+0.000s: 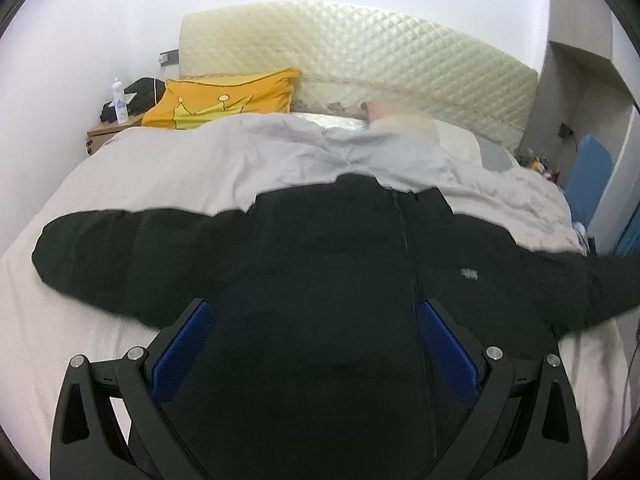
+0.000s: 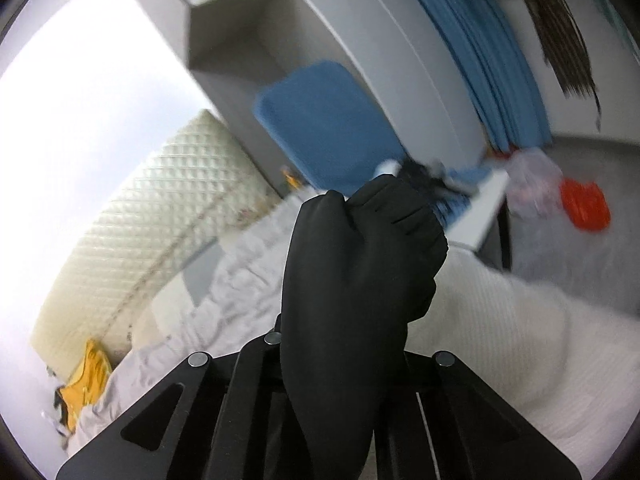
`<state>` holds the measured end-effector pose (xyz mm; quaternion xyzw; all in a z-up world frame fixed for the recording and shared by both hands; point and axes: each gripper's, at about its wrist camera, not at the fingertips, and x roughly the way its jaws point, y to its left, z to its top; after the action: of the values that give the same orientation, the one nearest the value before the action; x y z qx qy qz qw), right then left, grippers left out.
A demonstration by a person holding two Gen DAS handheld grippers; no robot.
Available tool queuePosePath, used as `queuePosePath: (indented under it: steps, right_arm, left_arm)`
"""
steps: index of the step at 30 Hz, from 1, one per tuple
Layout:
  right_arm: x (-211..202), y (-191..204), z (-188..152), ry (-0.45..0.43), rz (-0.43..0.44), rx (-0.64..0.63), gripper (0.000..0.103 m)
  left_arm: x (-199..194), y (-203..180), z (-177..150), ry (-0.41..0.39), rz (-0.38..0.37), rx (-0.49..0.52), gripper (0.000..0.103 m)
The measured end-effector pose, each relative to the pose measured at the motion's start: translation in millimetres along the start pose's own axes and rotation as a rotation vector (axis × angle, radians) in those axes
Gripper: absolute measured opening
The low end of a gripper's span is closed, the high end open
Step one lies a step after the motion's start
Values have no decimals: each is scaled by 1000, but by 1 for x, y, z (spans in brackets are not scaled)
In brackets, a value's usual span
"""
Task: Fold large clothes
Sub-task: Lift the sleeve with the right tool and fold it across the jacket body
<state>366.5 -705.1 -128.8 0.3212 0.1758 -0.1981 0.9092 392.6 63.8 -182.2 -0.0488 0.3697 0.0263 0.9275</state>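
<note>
A large black zip jacket [image 1: 328, 264] lies front up on the bed, its left sleeve [image 1: 100, 252] stretched out to the left and its right sleeve running off to the right. My left gripper [image 1: 316, 312] is open, its blue pads [image 1: 182, 350] spread over the jacket's lower body. In the right wrist view my right gripper [image 2: 340, 320] is shut on the black sleeve end [image 2: 360, 260], which bunches up between the jaws and hides the fingertips; it is held above the bed's right side.
The bed has a pale sheet [image 1: 72, 344] and a rumpled grey quilt [image 1: 248, 160]. A yellow pillow [image 1: 224, 100] leans on the quilted headboard [image 1: 360, 52]. A nightstand with a bottle [image 1: 120, 104] stands at the left. A blue chair [image 2: 324, 128], grey wardrobe and red object [image 2: 584, 206] stand at the right.
</note>
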Motion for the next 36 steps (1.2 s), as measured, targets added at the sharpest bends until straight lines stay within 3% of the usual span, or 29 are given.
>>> queuePosePath:
  steps: [4, 6, 11, 15, 18, 23, 26, 36]
  right_arm:
    - [-33, 43, 18, -29, 50, -64, 5]
    - [-50, 68, 23, -35, 78, -97, 5]
    - [-94, 158, 30, -64, 147, -224, 5]
    - [-123, 229, 22, -83, 207, -331, 6]
    - [-138, 286, 3, -83, 269, -422, 6]
    - [-142, 369, -61, -20, 398, -532, 8]
    - [-140, 417, -120, 40, 471, -590, 9]
    - [-129, 493, -330, 312, 643, -789, 10]
  left_arm:
    - [-24, -7, -23, 1, 23, 41, 102]
    - [-33, -9, -31, 14, -9, 49, 102]
    - [-45, -9, -39, -21, 9, 65, 102]
    - [-48, -7, -45, -45, -16, 65, 102]
    - [-47, -6, -45, -63, 8, 82, 102]
    - [-44, 9, -47, -65, -2, 57, 102]
    - [-38, 19, -47, -61, 13, 51, 102]
    - [-27, 57, -51, -55, 84, 28, 102]
